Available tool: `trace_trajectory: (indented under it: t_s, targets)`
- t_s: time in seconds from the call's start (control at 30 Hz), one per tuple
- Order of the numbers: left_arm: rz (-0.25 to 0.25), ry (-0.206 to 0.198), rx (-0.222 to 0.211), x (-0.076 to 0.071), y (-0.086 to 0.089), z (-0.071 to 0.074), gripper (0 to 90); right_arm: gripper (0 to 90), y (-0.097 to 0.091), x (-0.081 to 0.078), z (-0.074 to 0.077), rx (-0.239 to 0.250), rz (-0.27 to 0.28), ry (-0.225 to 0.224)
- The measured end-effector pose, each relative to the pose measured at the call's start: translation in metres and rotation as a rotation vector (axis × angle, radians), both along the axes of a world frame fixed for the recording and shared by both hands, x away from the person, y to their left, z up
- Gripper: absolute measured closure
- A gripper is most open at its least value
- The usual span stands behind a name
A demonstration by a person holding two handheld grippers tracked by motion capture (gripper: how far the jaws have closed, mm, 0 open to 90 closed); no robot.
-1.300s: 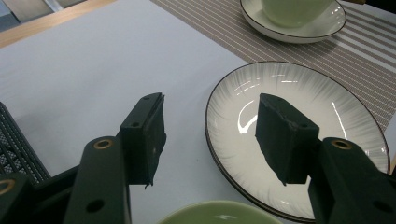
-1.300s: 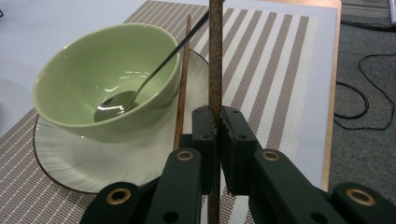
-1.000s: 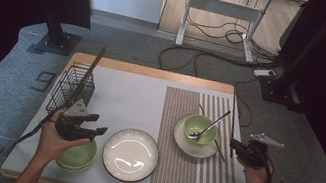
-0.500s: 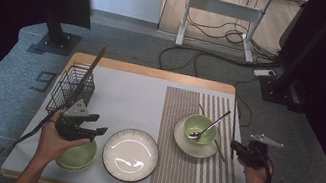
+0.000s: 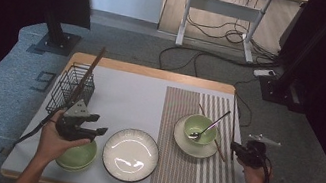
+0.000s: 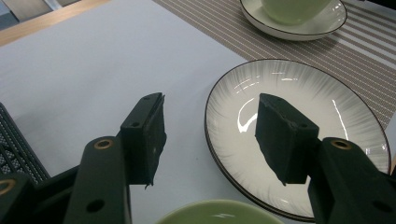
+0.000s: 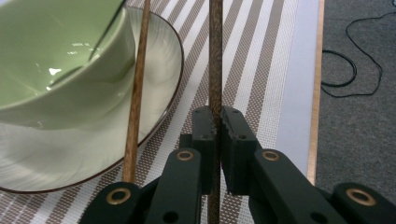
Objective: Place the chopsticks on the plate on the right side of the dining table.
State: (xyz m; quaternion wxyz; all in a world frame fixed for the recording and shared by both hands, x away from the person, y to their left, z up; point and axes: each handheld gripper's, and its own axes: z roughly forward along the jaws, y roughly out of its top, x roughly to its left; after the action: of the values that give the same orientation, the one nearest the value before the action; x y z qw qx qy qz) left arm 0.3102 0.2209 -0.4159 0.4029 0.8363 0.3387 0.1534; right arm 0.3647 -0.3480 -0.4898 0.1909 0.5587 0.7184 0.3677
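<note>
— Where's your right tool (image 7: 215, 122)?

— Your right tool is pinched tight on one brown chopstick (image 7: 215, 56), over the striped placemat (image 7: 261, 70) at the table's (image 5: 154, 73) right edge. The second chopstick (image 7: 136, 88) lies loose just beside it, resting on the saucer (image 7: 159, 107) under the green bowl (image 7: 56, 60).

— And your left tool (image 6: 208, 135)?

— Its jaws are spread with nothing between them, above the white plate's (image 6: 336, 107) rim, near a second green bowl (image 5: 80, 154) and the wire basket (image 5: 70, 86).

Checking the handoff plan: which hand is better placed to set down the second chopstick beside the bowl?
Right: the right gripper is shut on a chopstick beside the green bowl; the left gripper hangs open.
</note>
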Motion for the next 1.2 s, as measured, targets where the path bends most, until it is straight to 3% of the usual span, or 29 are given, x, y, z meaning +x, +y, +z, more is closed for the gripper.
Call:
trace_trajectory:
  t_s: [0.33,0.7,1.2]
  targets:
    - [-0.001,0.002,0.004,0.0,-0.001,-0.001,42.6,85.0,0.002,0.006,-0.01,-0.025,-0.006,0.03]
    - [0.0,0.002,0.006,0.0,-0.001,-0.001,42.6,85.0,0.004,0.008,-0.012,-0.034,-0.001,0.035]
    - [0.001,0.0,0.007,0.0,-0.001,-0.001,42.7,85.0,0.012,0.009,-0.004,-0.022,0.056,0.047]
